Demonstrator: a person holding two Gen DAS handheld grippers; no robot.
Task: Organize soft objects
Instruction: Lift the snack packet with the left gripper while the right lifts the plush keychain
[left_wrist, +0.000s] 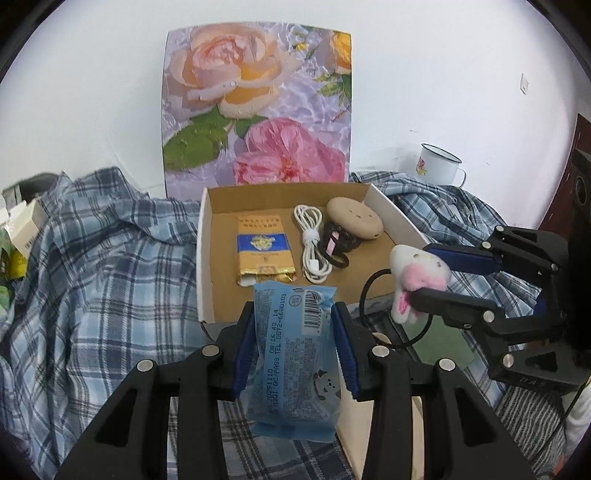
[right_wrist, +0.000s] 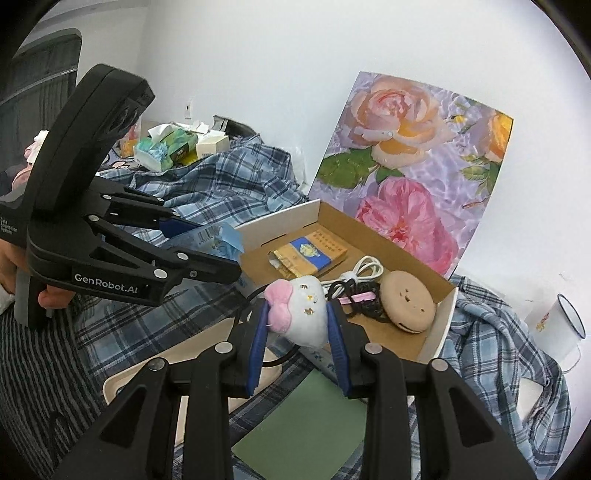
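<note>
Black hand-held gripper (right_wrist: 236, 254), blue pads, silver screws, seemingly "GenRobot.AI" lettering.

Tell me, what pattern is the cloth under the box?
Blue and white plaid cloth, clearest in the left wrist view.

A cardboard box (left_wrist: 207, 258) rests on a plaid cloth (left_wrist: 92, 258), before an upright flower panel (left_wrist: 258, 103). In it, left to right: a foil packet (left_wrist: 264, 245), a coiled cable (left_wrist: 312, 240), a hair tie (left_wrist: 338, 242), a round case (left_wrist: 354, 218). A mug (left_wrist: 439, 164) stands behind, right.
</note>
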